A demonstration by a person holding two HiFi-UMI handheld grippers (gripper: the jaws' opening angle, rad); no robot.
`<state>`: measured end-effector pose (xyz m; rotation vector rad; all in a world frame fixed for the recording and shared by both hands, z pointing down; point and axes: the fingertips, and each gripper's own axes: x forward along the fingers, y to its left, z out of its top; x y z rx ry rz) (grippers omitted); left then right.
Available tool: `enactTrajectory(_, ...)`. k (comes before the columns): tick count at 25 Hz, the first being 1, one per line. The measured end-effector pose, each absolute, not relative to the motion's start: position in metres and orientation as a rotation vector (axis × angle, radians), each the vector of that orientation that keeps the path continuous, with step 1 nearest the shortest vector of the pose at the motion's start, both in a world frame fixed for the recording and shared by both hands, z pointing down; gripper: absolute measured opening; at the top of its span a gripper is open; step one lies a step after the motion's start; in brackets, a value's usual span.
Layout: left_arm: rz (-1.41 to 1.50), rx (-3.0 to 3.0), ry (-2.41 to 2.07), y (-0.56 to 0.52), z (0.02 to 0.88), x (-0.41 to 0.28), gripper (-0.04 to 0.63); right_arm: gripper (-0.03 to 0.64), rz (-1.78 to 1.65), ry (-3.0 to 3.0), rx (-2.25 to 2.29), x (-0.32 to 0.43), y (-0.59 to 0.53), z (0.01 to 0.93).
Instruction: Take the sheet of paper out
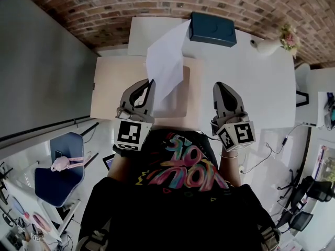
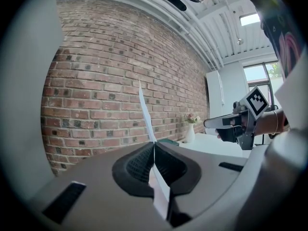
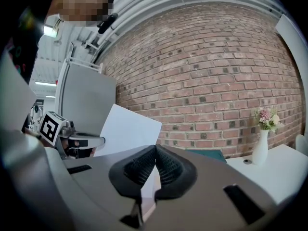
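Note:
A white sheet of paper stands up off the table, pinched at its lower edge by my left gripper, which is shut on it. In the left gripper view the paper runs edge-on through the closed pads of the left gripper. Under it a tan folder lies flat on the white table. My right gripper hovers to the right of the folder, shut, and I see nothing held in it. The right gripper view shows its pads meeting, with the sheet off to the left.
A dark teal box sits at the table's far edge and a white vase with flowers at the far right corner. A brick wall runs behind the table. A blue chair stands on the floor at lower left.

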<state>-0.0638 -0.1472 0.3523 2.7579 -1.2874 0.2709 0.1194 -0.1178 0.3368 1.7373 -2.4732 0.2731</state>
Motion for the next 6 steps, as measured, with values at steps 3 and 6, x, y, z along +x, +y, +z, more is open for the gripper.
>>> enactTrajectory(3, 0.268, 2.762, -1.286, -0.1484, 0.3516, -0.066, 0.025, 0.018, 0.262, -2.485, 1.728, 0.1178, -0.1193, 0.3359)
enactTrajectory(6, 0.265, 2.769, -1.279, -0.15, 0.3506, -0.0689, 0.025, 0.018, 0.26, -2.484, 1.725, 0.1157, -0.1205, 0.335)
